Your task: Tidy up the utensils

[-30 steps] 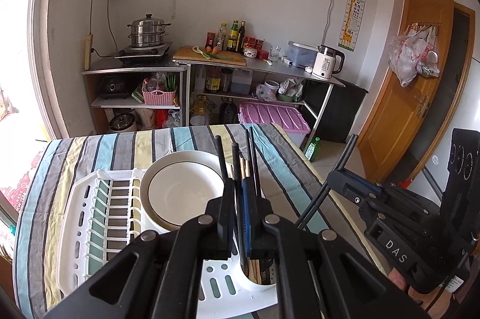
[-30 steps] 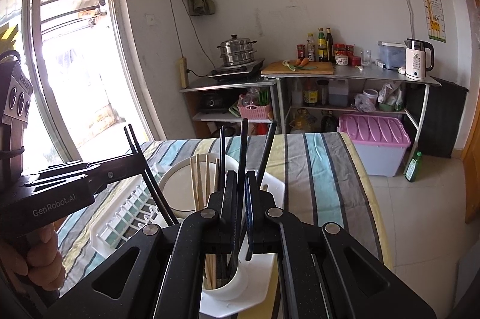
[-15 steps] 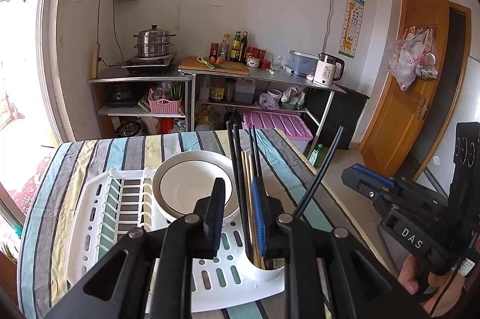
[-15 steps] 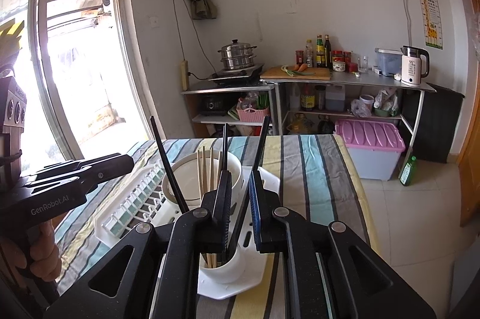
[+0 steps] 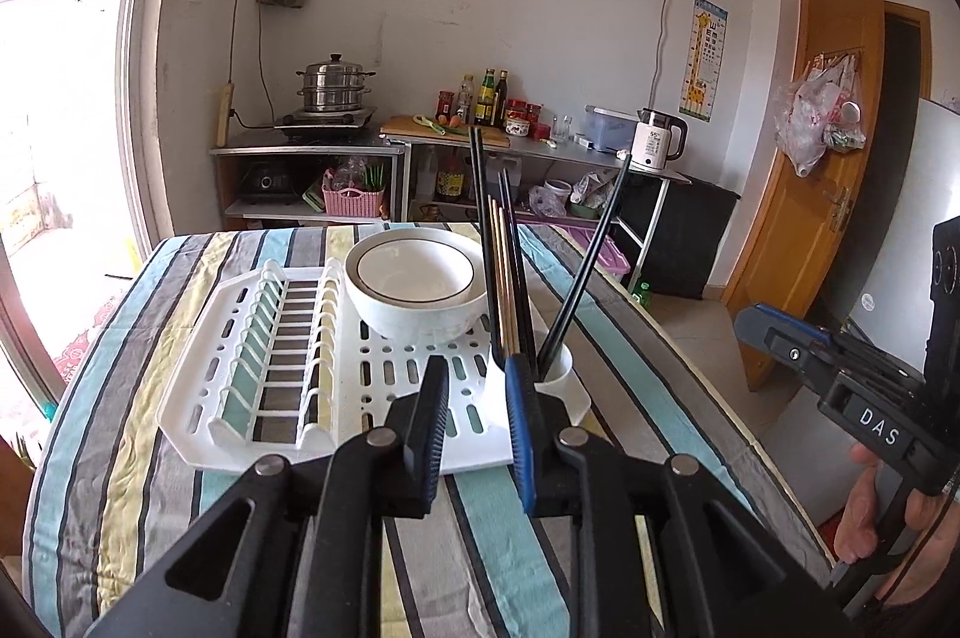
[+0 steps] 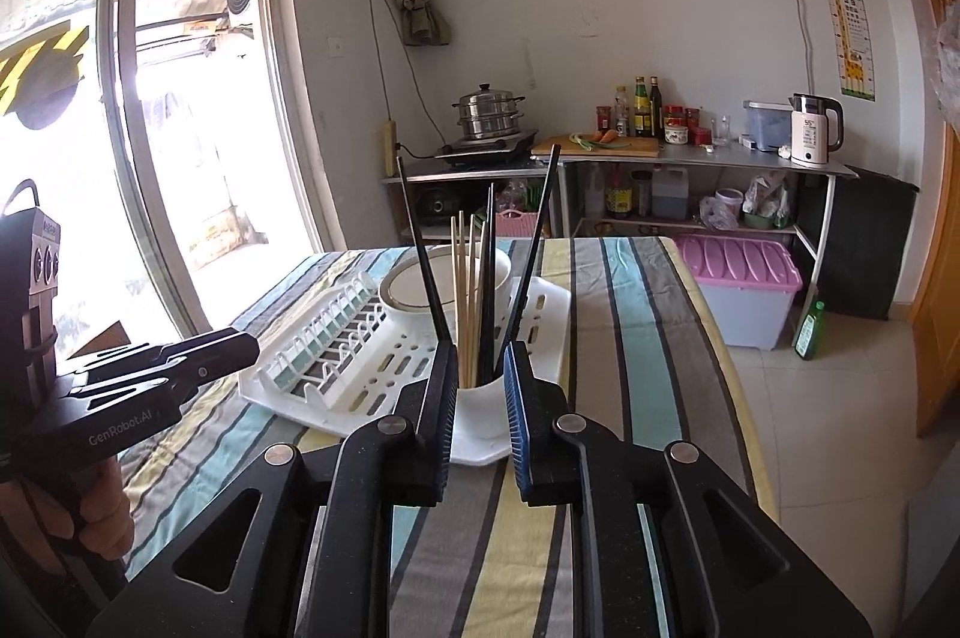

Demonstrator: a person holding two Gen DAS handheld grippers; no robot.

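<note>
Several black and wooden chopsticks stand in the white cup at the near right corner of the white dish rack. One black chopstick leans out to the right. A white bowl sits in the rack behind the cup. My left gripper hangs just short of the cup, jaws apart and empty. My right gripper is also short of the cup, its jaws opening with nothing pinched between them.
The rack lies on a table with a striped cloth, whose right edge drops to the floor. Behind stand shelves with a steamer pot, bottles and a kettle. A pink-lidded box and a green bottle are on the floor.
Both grippers were shut on chopsticks over the cup. They have opened, let the chopsticks go into the cup, and drawn back toward me.
</note>
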